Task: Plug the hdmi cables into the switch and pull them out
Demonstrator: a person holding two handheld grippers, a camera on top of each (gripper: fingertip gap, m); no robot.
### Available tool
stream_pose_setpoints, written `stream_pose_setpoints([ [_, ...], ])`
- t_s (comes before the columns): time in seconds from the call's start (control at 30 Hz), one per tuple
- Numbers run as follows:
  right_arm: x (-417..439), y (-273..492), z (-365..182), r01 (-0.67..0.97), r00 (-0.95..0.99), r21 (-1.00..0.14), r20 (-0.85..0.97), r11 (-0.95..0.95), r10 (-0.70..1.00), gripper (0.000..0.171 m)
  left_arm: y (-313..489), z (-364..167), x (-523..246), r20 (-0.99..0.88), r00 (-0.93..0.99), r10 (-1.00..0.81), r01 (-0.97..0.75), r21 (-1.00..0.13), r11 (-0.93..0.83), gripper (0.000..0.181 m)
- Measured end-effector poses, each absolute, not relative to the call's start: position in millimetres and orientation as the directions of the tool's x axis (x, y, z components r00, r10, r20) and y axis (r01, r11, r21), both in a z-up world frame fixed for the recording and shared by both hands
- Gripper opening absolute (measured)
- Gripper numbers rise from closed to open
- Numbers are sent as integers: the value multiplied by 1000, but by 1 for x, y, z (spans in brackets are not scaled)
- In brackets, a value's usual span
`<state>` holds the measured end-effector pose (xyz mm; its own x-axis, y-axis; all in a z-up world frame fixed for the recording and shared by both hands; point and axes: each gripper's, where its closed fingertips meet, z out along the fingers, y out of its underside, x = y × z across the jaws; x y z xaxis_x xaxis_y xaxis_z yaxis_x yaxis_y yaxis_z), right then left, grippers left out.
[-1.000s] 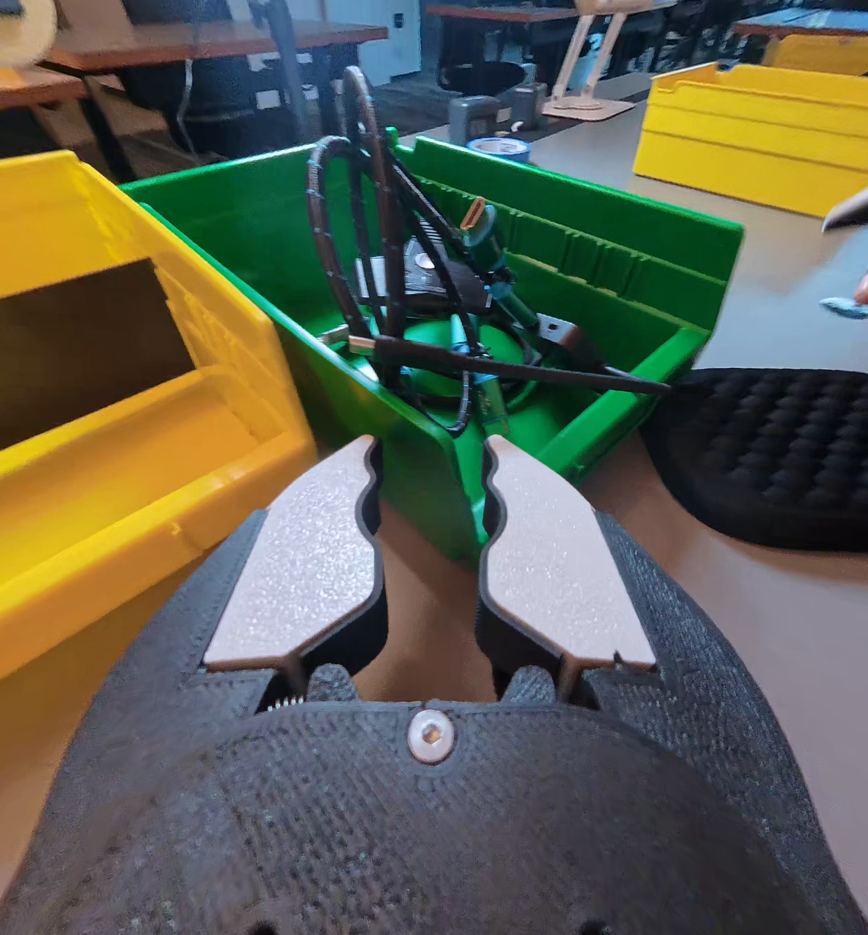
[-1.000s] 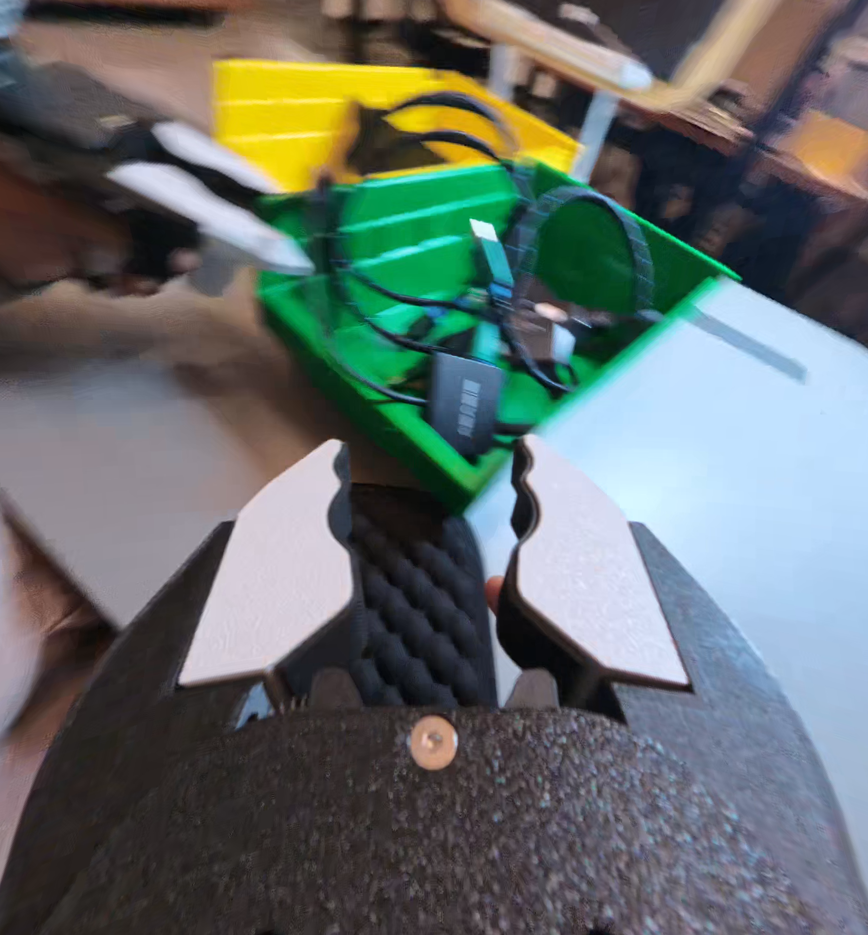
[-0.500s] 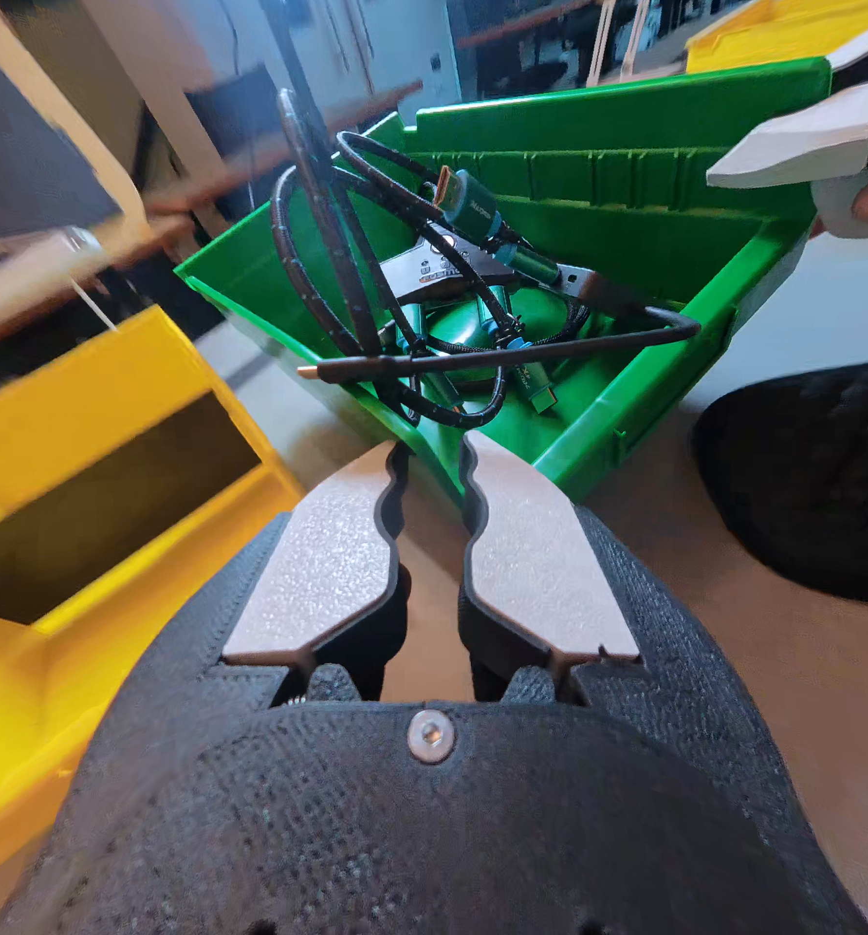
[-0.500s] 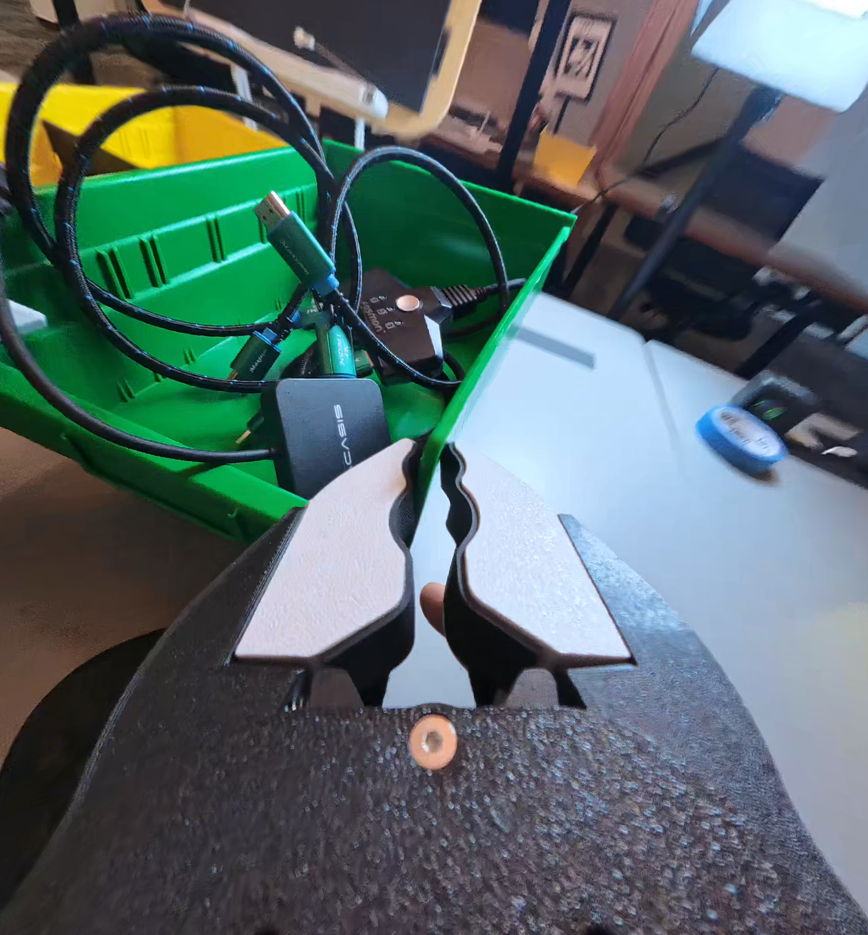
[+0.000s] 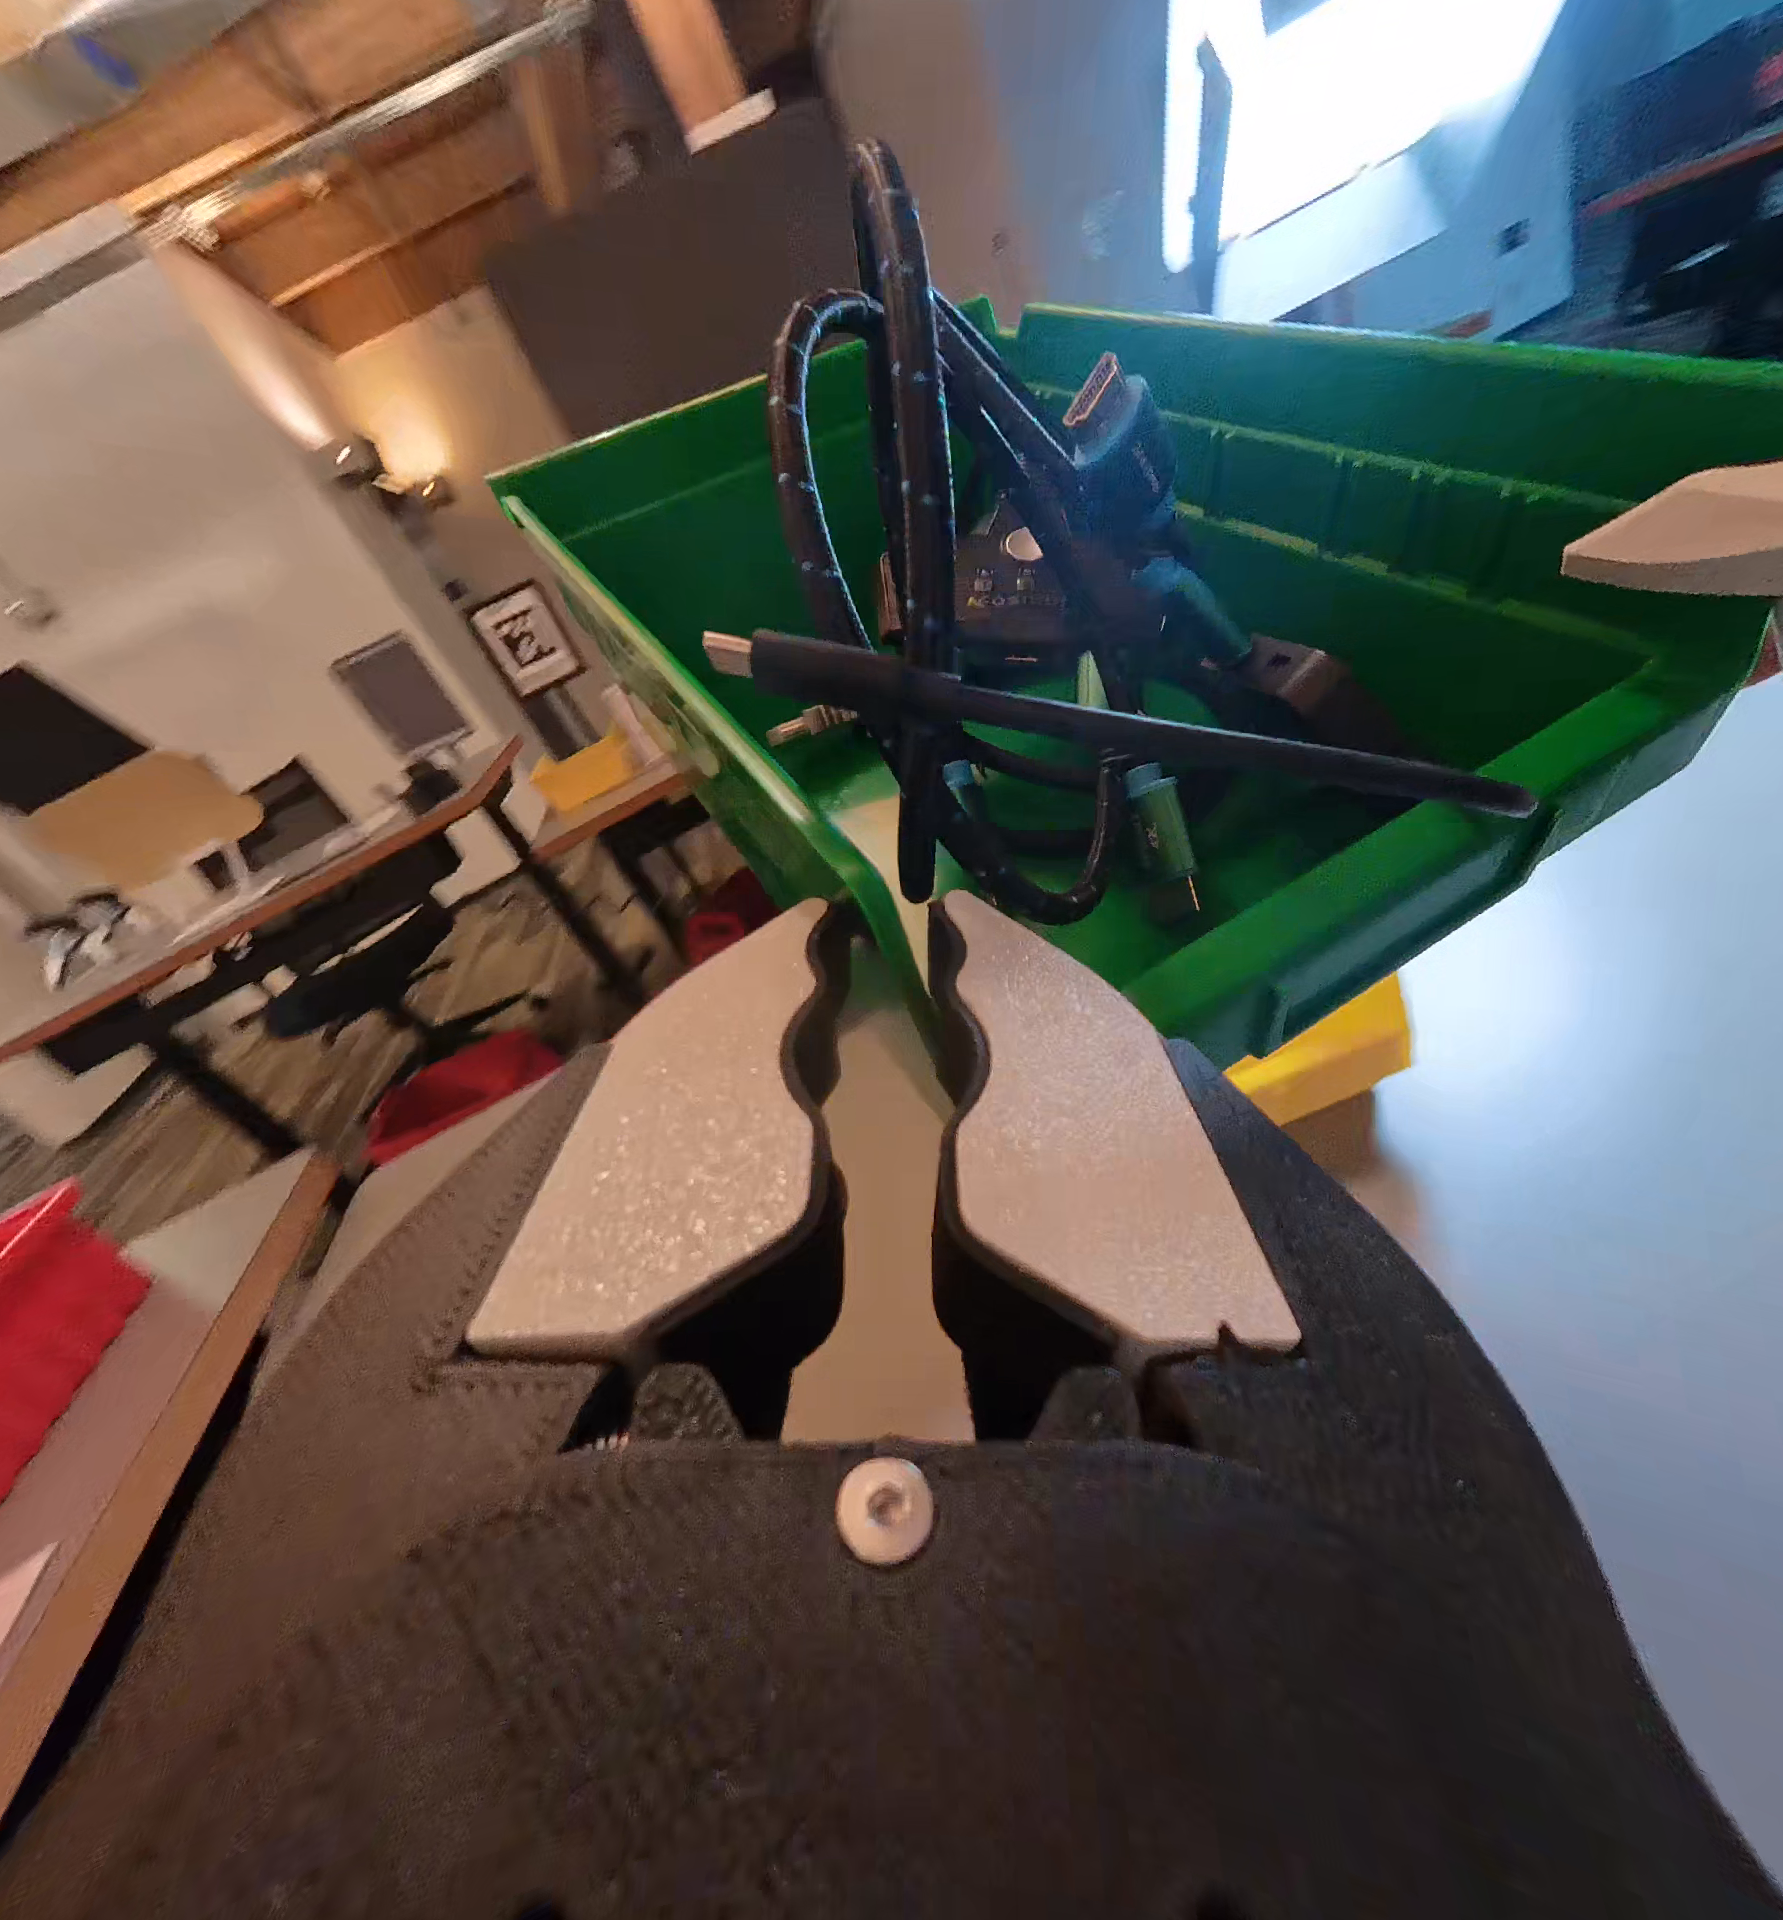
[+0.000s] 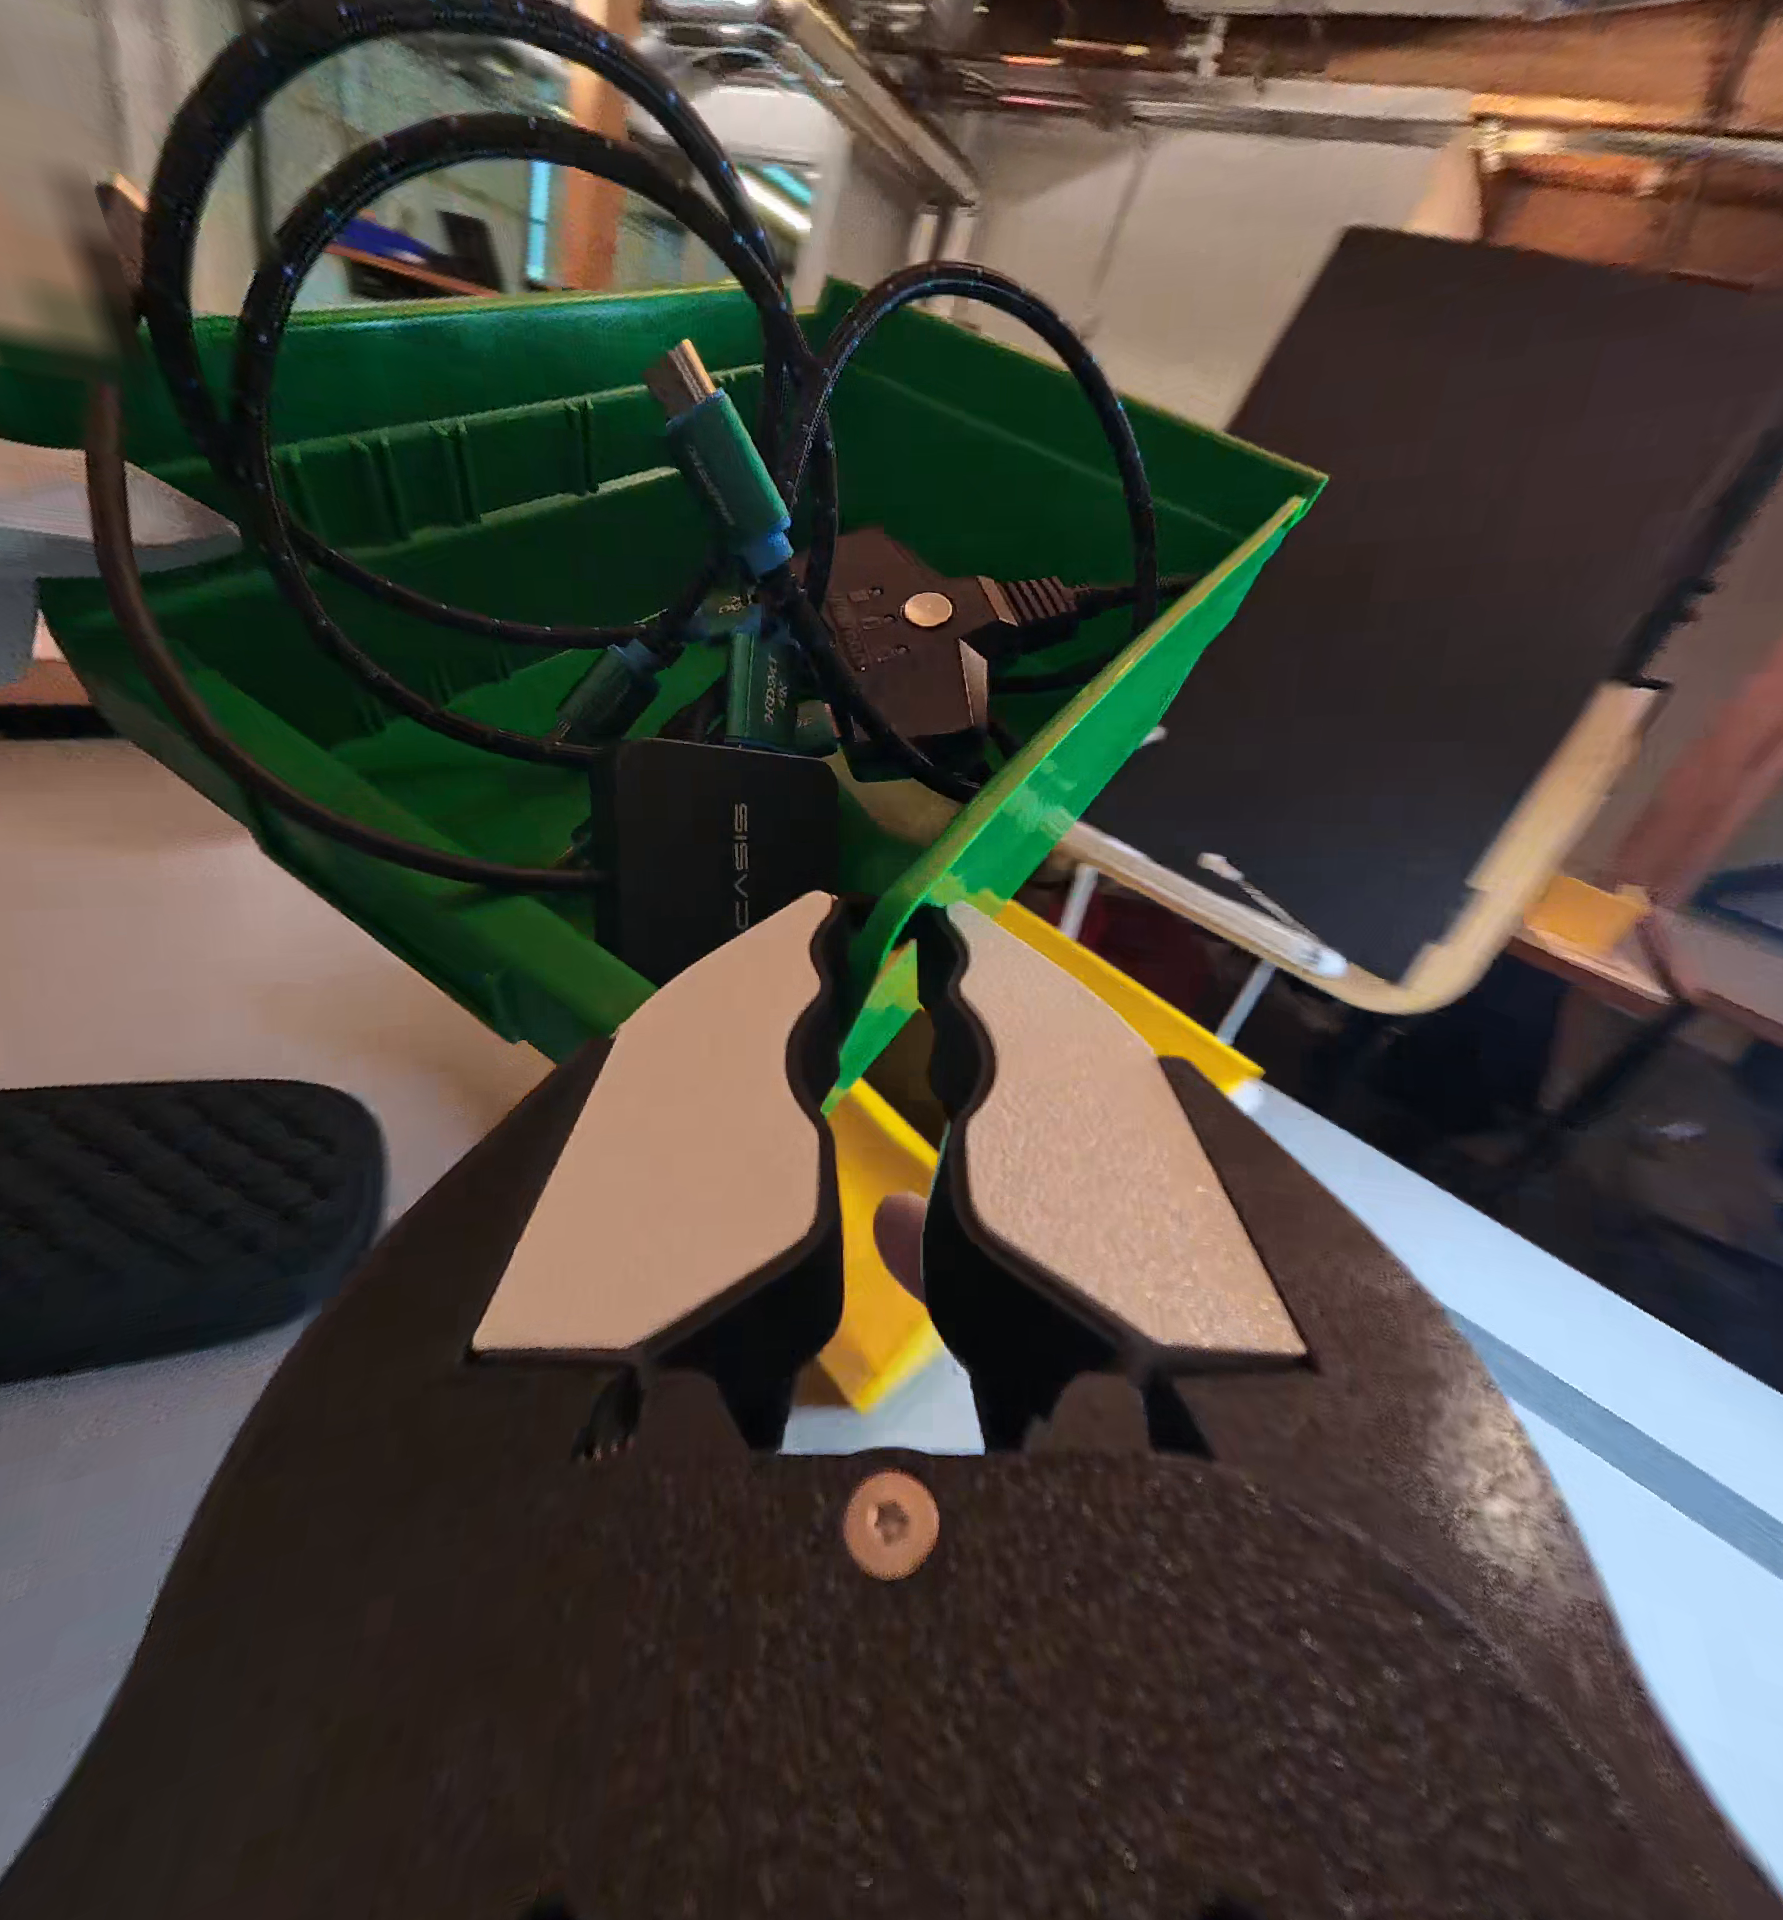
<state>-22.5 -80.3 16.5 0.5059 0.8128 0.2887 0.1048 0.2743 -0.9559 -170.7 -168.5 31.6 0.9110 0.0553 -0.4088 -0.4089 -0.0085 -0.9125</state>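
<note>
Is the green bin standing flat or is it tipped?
Tipped: the green bin leans, its side walls pinched by the left gripper and right gripper.

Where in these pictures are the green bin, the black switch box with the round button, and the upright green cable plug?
green bin (image 5: 1406, 582), left wrist view, on its inner back wall.
switch (image 6: 902, 644), right wrist view, on its top face below the button.
green cable plug (image 6: 726, 457), right wrist view, on its green shell.

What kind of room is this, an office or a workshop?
Probably a shared lab or workshop-style office. Desks with rolling chairs stand across the room, a square printed marker hangs on the wall, and a green bin of cables sits tilted over the worktable.
</note>
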Motion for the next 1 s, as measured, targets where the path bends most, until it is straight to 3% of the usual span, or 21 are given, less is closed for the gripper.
stream_pose_setpoints([
  [0.27, -154, -111, -67, 149, 249, -978, 178, 145, 952, 14, -224, -26, -282, -394, 900, 185, -340, -901, -268, 14],
  [0.5, -186, -101, -149, 317, 199, -948, 77, 10, 977, 15, -210, -99, -320, -360, 922, 146, -257, -847, -466, 13],
  [0.6, -185, -91, -167, 406, 198, -914, 92, 4, 976, 26, -190, -130, -335, -355, 921, 163, -237, -839, -491, 12],
  [0.67, -178, -90, -166, 479, 161, -877, 134, 41, 978, 51, -175, -147, -342, -311, 935, 169, -197, -855, -480, 10],
  [0.73, -163, -79, -162, 562, 133, -822, 192, 85, 972, 61, -166, -169, -351, -296, 942, 159, -175, -835, -522, 14],
  [0.77, -152, -69, -161, 616, 122, -779, 241, 118, 963, 65, -166, -177, -355, -298, 941, 160, -164, -816, -554, 38],
  [0.8, -140, -55, -162, 680, 107, -718, 303, 152, 947, 69, -167, -176, -359, -317, 932, 176, -173, -815, -553, 51],
  [0.9, -102, -8, -179, 857, 15, -467, 442, 216, 897, 79, -172, -158, -351, -429, 898, 95, -313, -776, -548, 60],
  [1.0, -80, 30, -215, 938, -125, -231, 470, 259, 874, 80, -167, -155, -304, -456, 874, -168, -468, -700, -539, 61],
])
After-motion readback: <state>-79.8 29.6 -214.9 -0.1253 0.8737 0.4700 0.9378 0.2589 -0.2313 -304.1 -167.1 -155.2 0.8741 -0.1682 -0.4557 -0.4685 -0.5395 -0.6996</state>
